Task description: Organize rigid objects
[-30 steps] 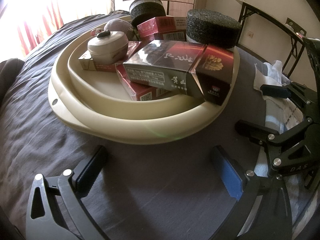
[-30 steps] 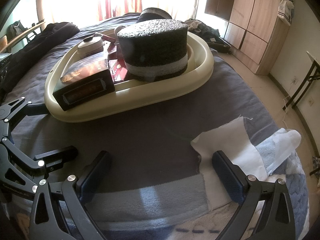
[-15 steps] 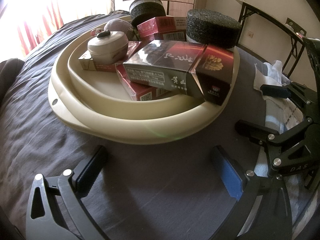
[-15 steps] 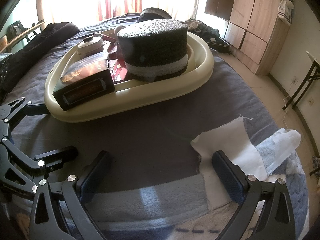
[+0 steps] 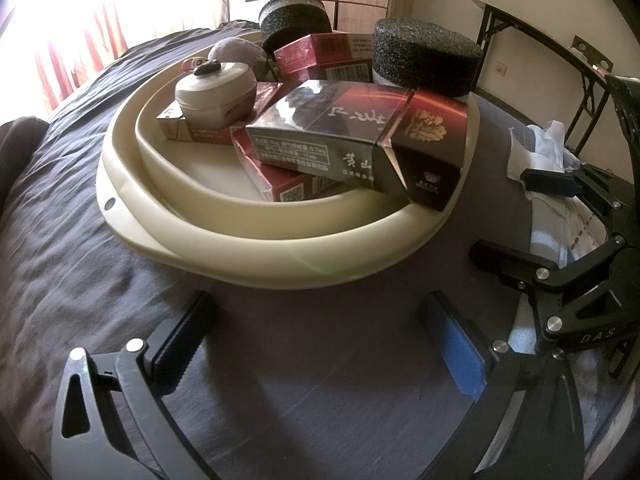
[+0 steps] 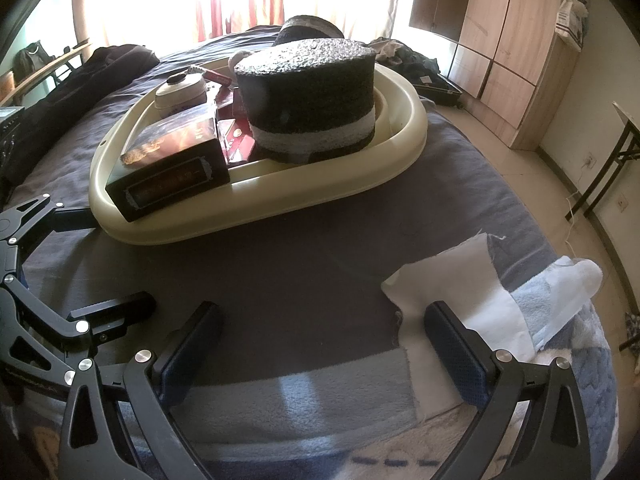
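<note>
Your left hand-held gripper and right hand-held gripper both sit spread apart, empty, over the bed. The cream tray ahead holds boxes and foam blocks.

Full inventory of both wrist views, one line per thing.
basin: 1, cream, on the bed, holding all the items
foam cylinders: 2, black, in the basin, one near its far rim
dark carton: 1, grey and maroon, atop the red boxes, overhanging the rim
red boxes: several, stacked in the basin
lidded jar: 1, cream, on a red box
bedsheet: 1, dark grey
white cloth: 1, near the bed's edge
wardrobe: 1, wooden, by the wall
left gripper: open, empty
right gripper: open, empty
</note>
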Action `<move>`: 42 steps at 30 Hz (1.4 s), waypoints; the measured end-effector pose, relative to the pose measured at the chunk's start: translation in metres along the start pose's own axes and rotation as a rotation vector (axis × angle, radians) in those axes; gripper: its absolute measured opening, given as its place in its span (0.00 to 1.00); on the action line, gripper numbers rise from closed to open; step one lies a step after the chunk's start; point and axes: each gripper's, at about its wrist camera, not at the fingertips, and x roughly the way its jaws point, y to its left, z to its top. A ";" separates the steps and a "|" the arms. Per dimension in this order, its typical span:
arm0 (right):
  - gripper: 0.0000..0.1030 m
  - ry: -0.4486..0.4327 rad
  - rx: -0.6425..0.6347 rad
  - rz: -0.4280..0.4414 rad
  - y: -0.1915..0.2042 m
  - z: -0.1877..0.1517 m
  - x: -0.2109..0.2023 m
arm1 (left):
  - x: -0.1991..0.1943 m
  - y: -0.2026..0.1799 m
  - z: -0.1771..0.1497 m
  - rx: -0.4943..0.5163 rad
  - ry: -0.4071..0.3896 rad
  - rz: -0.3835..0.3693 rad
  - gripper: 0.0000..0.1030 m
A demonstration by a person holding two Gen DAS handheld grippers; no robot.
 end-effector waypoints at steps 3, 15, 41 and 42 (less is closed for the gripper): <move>1.00 0.000 0.000 0.000 0.000 0.000 0.000 | 0.000 0.000 0.000 0.000 0.000 0.000 1.00; 1.00 0.000 0.000 0.000 0.000 0.000 0.000 | 0.000 0.000 0.000 0.000 0.000 0.000 1.00; 1.00 0.000 -0.002 -0.002 -0.001 0.000 0.000 | 0.000 0.000 0.000 -0.001 -0.001 -0.001 1.00; 1.00 0.000 -0.003 -0.003 -0.001 0.000 0.000 | 0.000 0.000 0.000 0.000 -0.001 -0.001 1.00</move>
